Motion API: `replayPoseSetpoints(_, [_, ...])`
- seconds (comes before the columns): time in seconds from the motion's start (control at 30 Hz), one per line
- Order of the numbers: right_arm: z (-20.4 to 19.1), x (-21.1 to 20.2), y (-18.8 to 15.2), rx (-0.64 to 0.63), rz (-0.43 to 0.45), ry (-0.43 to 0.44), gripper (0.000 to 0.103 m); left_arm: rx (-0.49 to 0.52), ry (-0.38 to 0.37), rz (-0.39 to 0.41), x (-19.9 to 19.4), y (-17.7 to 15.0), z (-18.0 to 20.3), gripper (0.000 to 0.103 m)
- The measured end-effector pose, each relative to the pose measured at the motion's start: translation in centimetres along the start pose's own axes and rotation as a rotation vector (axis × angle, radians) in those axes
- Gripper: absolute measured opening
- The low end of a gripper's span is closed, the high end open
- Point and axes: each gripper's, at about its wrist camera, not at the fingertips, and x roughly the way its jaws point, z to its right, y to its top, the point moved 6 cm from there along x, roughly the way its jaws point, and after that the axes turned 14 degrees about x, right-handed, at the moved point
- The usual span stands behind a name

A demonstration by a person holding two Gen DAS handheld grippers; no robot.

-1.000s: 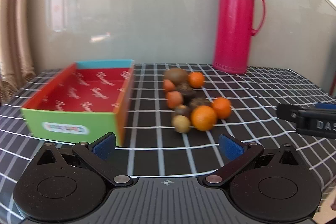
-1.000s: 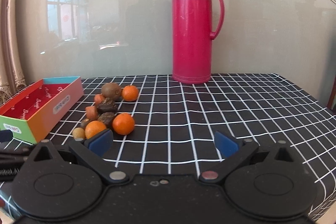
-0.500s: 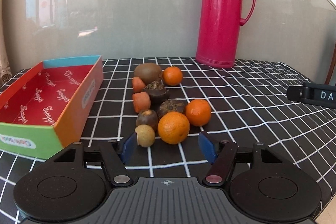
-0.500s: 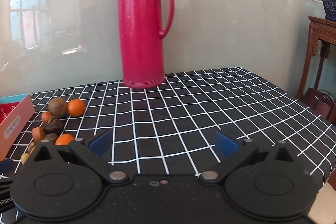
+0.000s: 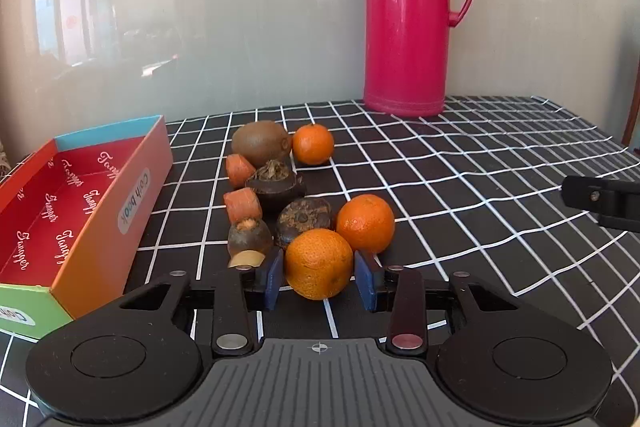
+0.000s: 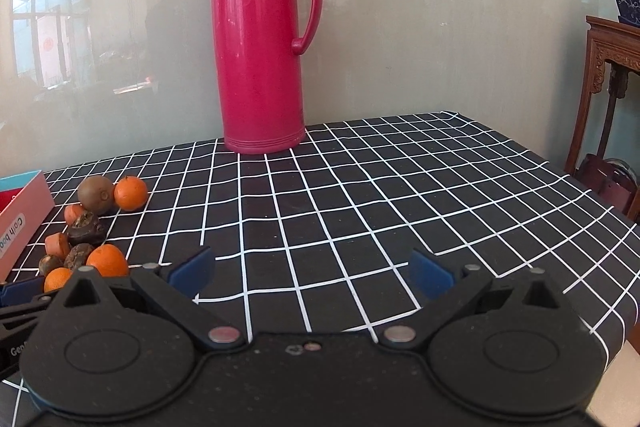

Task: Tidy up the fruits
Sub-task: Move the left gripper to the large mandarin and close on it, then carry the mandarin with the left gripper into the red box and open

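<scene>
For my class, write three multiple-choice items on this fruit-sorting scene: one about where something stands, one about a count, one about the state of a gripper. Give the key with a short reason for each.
1. Where is the red thermos?
A. Inside the box
B. At the back of the table, by the wall
C. Lying beside the fruit

2. How many oranges lie on the checked tablecloth?
A. One
B. Three
C. Five

3. What is the left gripper doing?
A. Its fingers flank the nearest orange
B. It holds the kiwi
C. It is inside the box

Key:
1 B: the thermos stands upright against the wall, behind the fruit.
2 B: one orange sits by the kiwi, two at the near end of the pile.
3 A: a blue finger shows on each side of that orange; the colourful box holds nothing.
</scene>
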Motion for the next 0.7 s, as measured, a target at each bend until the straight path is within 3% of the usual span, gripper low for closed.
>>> replayPoseSetpoints(0.1, [-0.1,0.0,-0.1,-0.008,-0.001,0.001,0.103,-0.030,-0.020,-0.030,0.9,-0.3,-0.2,0.039])
replayPoseSetpoints(0.27, [-0.2,0.2,-0.2,-0.014,-0.007,-0.002,0.103,-0.036,-0.022,0.018,-0.5,0.0,-1.1,0.039])
replayPoseSetpoints(0.47, [-0.7,1.0,-0.5,-0.009,-0.029,-0.013,0.103,-0.075,0.074,0.086,-3.8,0.1,-6.5,0.039])
replayPoseSetpoints(0.7, [-4.4,0.4,-1.4,-0.058,-0.027,0.049,0.103,-0.181,0.184,0.060,-4.7,-2.1,-14.3,0.039])
